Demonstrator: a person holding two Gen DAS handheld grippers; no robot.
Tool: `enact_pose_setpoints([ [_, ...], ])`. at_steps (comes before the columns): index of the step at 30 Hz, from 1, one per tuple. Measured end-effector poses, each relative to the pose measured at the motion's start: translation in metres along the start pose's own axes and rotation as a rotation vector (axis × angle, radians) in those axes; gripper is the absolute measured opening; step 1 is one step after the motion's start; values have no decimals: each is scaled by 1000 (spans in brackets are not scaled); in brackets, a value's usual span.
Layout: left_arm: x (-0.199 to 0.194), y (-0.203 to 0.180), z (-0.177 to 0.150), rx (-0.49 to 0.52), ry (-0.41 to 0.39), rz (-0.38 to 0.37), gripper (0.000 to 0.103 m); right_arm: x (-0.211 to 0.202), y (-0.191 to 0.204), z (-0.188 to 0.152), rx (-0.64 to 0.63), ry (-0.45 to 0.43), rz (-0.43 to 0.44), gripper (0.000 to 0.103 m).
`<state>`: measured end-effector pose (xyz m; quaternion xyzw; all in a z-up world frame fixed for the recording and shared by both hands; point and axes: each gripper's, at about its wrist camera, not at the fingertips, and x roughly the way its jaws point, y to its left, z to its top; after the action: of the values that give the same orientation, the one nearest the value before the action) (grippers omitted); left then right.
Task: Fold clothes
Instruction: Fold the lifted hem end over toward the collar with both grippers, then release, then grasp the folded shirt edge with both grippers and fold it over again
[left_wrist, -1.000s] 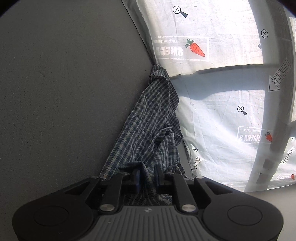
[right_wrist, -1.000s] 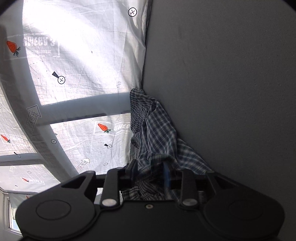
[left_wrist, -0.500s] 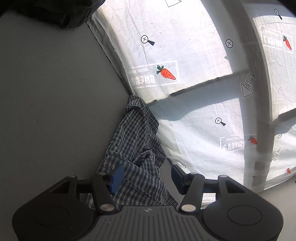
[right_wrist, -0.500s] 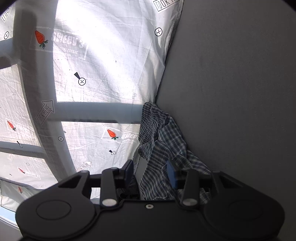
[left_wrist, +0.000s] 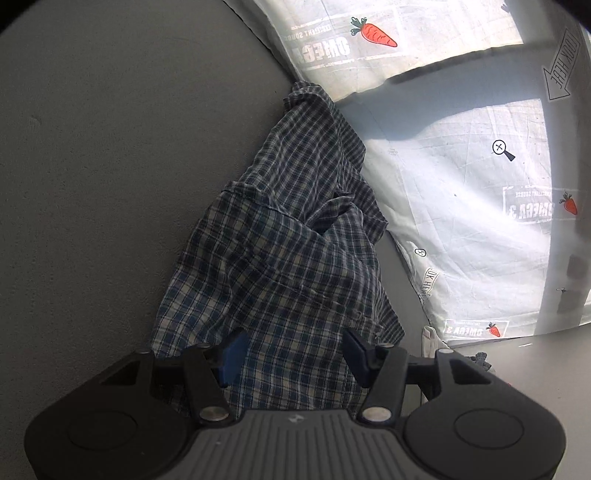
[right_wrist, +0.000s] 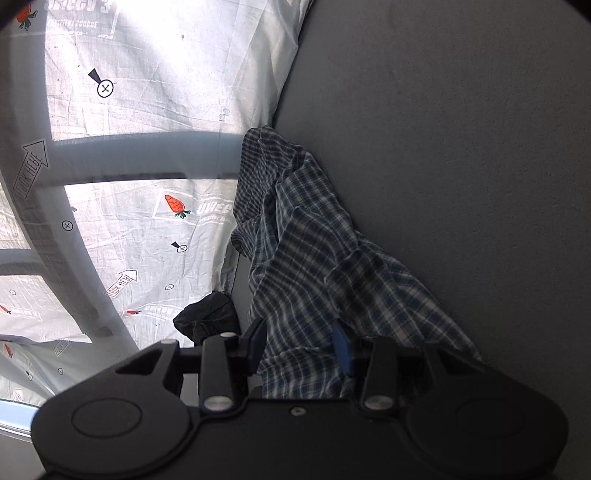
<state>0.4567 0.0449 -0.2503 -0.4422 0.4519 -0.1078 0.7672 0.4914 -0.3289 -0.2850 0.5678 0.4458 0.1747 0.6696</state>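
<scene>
left tool (left_wrist: 291, 350): jaws standing well apart, plaid shirt (left_wrist: 288, 236) lying between the pads but not pinched, so holding nothing.
right tool (right_wrist: 301, 341): also parted, narrower gap, checked cloth running through it, pads not seen pressing, no grip.
shirt location: bunched in a long rumpled ridge on the grey surface (left_wrist: 92, 166), far end touching the edge of the printed white sheet (left_wrist: 461, 221).
step in hand (guess): looks like picking fresh grab points to spread it flat.
doing it well: go for a hem or seam, not the loose middle; take one layer only; pull the two ends apart evenly before any fold.
other stuff: dark crumpled cloth (right_wrist: 208, 319) beside the shirt, near the sheet edge.
containers: none visible, nothing to report inside any.
</scene>
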Motion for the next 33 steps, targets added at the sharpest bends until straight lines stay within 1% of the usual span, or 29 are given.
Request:
enact_pose_setpoints([
  [3,6,3,11,-8,0,18,58,6,4,5,-43,3,-43,41],
  [5,5,0,14,-2,-6,31,58,8,9,8,-85,-1,-72,42],
  [6,4,-2,16,1,-9,39,58,6,16,7,-133,-8,-95,43],
  [7,2,-4,16,10,-15,47,59,4,22,6,-182,-15,-119,45],
  [8,-3,-6,15,23,-22,59,64,1,29,4,-238,-21,-150,50],
  [9,-7,-9,14,37,-29,72,67,-2,36,1,-294,-28,-180,52],
  [10,-14,-10,11,48,-35,83,68,-7,42,-4,-339,-38,-201,58],
  [11,-20,-11,8,56,-41,94,69,-11,47,-9,-383,-49,-222,69],
  [12,-28,-11,5,61,-48,100,71,-19,50,-15,-410,-71,-234,75],
  [13,-37,-10,1,62,-58,105,72,-26,53,-21,-436,-93,-247,85],
  [14,-47,-9,-3,62,-71,110,76,-37,52,-28,-443,-121,-247,89],
  [15,-56,-7,-8,61,-85,113,79,-47,52,-35,-449,-150,-246,90],
  [17,-74,-2,-17,55,-110,120,84,-63,42,-46,-418,-182,-242,97],
  [18,-81,2,-22,41,-116,124,85,-72,36,-52,-395,-197,-243,99],
  [20,-96,14,-33,4,-124,134,87,-85,21,-63,-322,-205,-244,99],
  [22,-107,27,-45,-51,-116,123,87,-96,2,-75,-220,-197,-223,99],
  [23,-112,34,-50,-81,-111,116,87,-99,-8,-80,-161,-188,-196,99],
  [25,-117,43,-60,-132,-96,90,87,-104,-28,-91,-43,-170,-140,99],
  [28,-118,52,-76,-196,-64,43,87,-104,-49,-105,87,-157,-89,97],
  [29,-116,54,-80,-217,-54,24,87,-104,-54,-108,115,-166,-71,95],
  [32,-105,60,-89,-306,-42,-56,86,-100,-59,-112,172,-211,-35,95],
  [33,-101,63,-91,-344,-43,-81,86,-96,-63,-111,224,-207,21,93],
])
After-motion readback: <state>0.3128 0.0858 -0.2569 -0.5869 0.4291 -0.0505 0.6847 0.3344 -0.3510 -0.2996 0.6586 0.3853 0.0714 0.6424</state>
